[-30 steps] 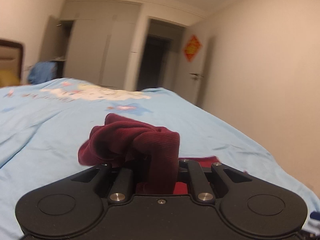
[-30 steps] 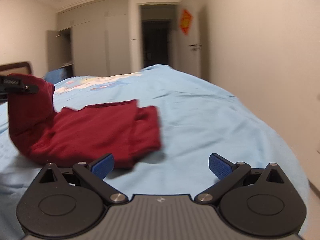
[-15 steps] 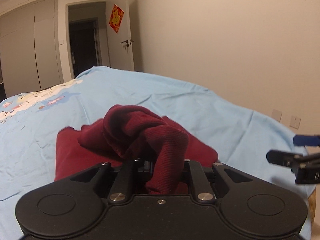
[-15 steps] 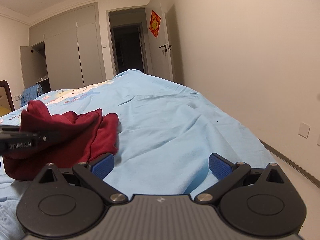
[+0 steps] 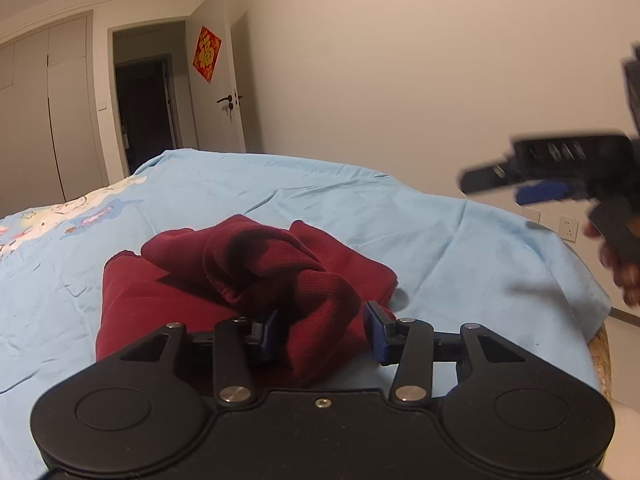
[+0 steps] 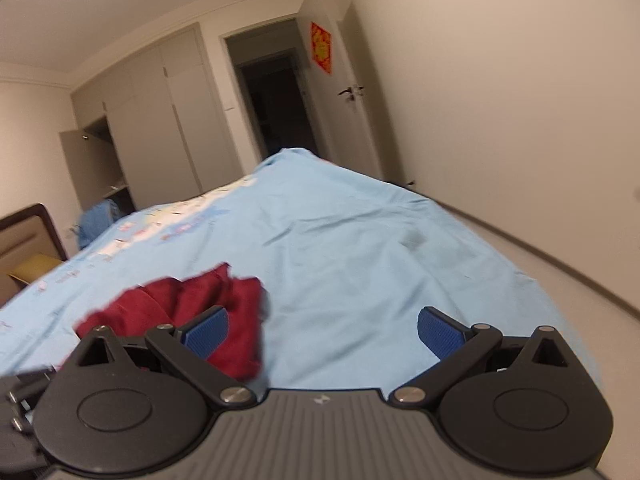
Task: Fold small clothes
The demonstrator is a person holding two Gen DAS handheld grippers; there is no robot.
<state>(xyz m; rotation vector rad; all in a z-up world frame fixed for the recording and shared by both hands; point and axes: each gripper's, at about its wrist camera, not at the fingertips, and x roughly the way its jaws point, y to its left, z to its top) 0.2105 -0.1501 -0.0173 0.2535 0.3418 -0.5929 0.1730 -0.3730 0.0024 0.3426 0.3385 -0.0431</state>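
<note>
Left gripper [image 5: 322, 334] parted around maroon garment [image 5: 248, 276]; right gripper [image 6: 322, 330] wide, empty; no legible writing

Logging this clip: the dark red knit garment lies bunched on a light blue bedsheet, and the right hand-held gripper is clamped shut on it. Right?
Not quite. The right wrist view shows the right hand-held gripper open and empty; the dark red knit garment does lie bunched on the light blue bedsheet.

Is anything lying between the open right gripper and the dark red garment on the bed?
Nothing visible. Between the right gripper and the red garment lies only bare blue sheet. The left gripper has a fold between its parted fingers.
</note>
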